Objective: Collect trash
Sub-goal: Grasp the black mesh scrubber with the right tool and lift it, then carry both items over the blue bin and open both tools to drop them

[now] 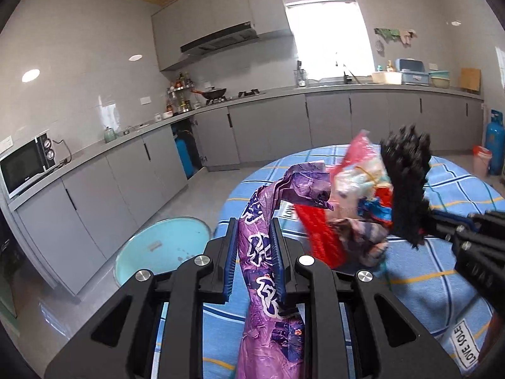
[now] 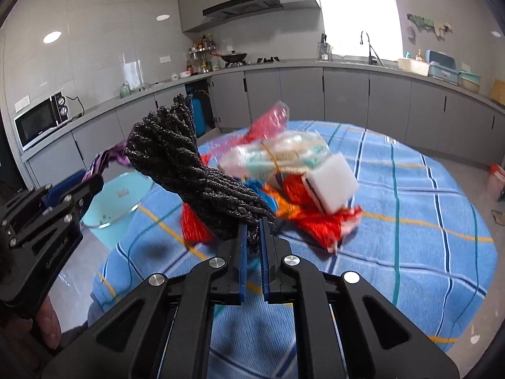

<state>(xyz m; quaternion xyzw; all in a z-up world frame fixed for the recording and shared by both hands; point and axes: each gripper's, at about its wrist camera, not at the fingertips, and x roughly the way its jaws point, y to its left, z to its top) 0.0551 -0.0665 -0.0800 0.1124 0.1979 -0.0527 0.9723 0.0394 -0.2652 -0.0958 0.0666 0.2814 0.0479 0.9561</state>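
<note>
My left gripper [image 1: 255, 237] is shut on a crumpled purple wrapper [image 1: 268, 271], held above the table edge. My right gripper [image 2: 253, 230] is shut on a bundle of black cord [image 2: 176, 158], lifted over the table; the bundle also shows in the left wrist view [image 1: 407, 183]. A pile of trash [image 2: 296, 173] lies on the blue checked tablecloth [image 2: 410, 221]: red wrappers, a clear packet with a rubber band and a white sponge block [image 2: 334, 186]. The pile looks blurred. A light blue bin [image 1: 164, 249] stands on the floor left of the table.
Grey kitchen cabinets [image 1: 268, 126] run along the walls, with a microwave [image 1: 25, 164], a wok on the stove [image 1: 214, 93] and a sink under the window. A blue gas cylinder [image 1: 494, 139] and a small red-lined bin [image 1: 481, 159] stand at the right.
</note>
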